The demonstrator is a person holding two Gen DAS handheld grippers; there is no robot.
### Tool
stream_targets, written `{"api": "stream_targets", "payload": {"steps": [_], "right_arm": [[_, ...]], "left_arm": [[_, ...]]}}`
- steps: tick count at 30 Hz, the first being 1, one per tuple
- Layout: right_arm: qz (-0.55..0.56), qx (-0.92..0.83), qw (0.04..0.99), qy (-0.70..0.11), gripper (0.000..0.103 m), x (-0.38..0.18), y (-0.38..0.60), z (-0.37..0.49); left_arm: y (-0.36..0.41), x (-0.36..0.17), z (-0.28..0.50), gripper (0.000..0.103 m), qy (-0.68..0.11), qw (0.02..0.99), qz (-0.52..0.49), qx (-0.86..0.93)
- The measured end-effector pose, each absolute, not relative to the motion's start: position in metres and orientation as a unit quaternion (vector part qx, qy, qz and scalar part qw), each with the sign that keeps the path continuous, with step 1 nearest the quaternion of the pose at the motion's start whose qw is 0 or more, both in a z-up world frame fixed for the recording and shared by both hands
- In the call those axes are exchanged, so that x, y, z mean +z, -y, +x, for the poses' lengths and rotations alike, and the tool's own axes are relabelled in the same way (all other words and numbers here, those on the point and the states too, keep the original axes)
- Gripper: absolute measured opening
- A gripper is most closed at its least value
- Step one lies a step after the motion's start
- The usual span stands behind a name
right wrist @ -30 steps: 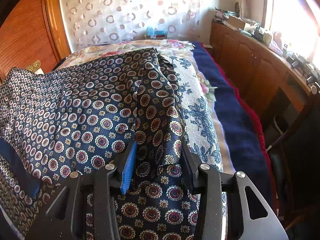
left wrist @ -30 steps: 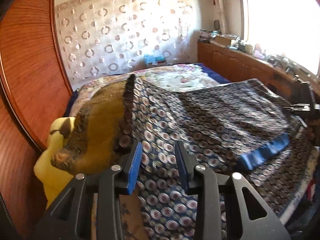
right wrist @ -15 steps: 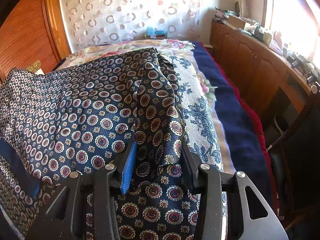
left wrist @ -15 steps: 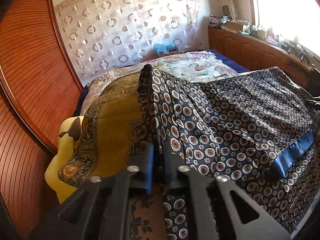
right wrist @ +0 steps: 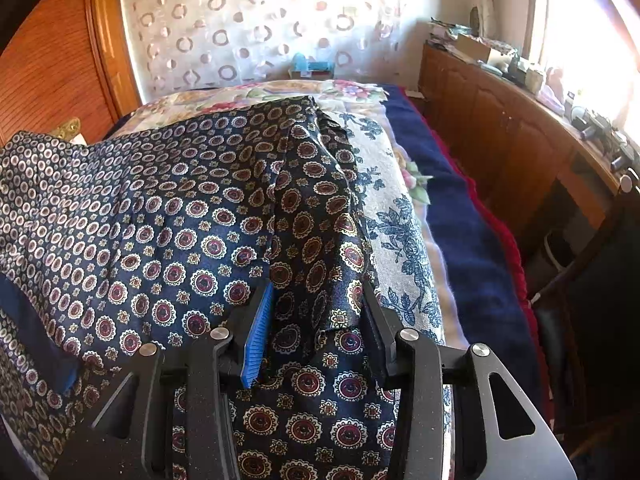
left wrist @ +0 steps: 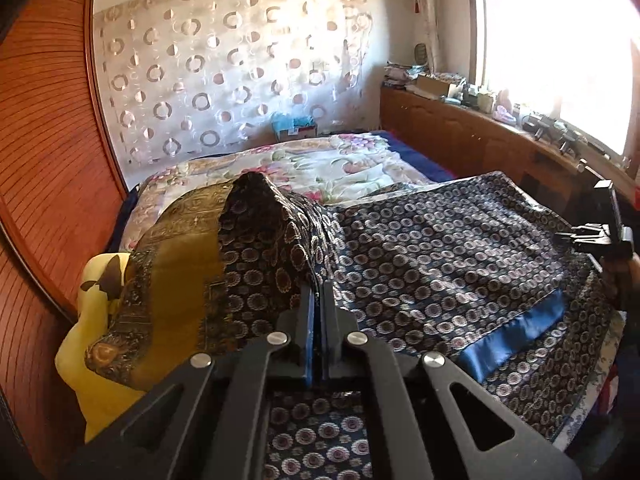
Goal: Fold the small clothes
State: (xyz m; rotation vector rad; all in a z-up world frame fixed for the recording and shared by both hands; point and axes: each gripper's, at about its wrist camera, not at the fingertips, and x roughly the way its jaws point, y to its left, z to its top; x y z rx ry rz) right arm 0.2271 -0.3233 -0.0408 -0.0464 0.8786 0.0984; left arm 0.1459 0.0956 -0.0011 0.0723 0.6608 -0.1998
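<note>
My left gripper (left wrist: pixel 318 308) pinches the patterned navy garment (left wrist: pixel 440 256) on the floral bedspread (left wrist: pixel 320 164); my right gripper (right wrist: pixel 318 312) stands half-open, its corner between the jaws ungripped. No fold looks complete.

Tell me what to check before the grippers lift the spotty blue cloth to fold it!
1. Left gripper shut on the dark blue silky cloth with round medallion print: ok, its fingers are pinched together with a raised ridge of cloth running into them.
2. Right gripper gripping the cloth: not ok, fingers stand apart with a flap of cloth between them.
3. Cloth spread flat: not ok, a ridge stands up at the left gripper.
4. Plain blue band lying smooth: ok.
5. Mustard-yellow patterned fabric free of the grip: cannot tell.
</note>
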Motion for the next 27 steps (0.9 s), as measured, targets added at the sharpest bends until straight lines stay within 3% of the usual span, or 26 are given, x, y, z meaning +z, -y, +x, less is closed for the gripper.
{"api": "stream_targets", "payload": {"steps": [2, 6, 18, 27], "right_arm": [[-0.018, 0.053, 0.903, -0.425, 0.034, -0.040, 0.322, 0.226], [-0.011, 0.096, 0.903, -0.418, 0.006, -0.035, 0.316, 0.220], [0.024, 0.154, 0.919, -0.362, 0.001, 0.023, 0.336, 0.196], [0.043, 0.155, 0.921, -0.356, 0.001, 0.035, 0.369, 0.167]], "left_arm": [[-0.093, 0.002, 0.141, 0.000, -0.323, 0.940, 0.025, -0.111], [-0.082, 0.007, 0.124, 0.000, -0.304, 0.944, 0.023, -0.126], [-0.111, 0.026, 0.090, 0.000, -0.265, 0.958, -0.027, -0.103], [-0.136, -0.015, 0.050, 0.000, -0.291, 0.950, -0.078, -0.078]]}}
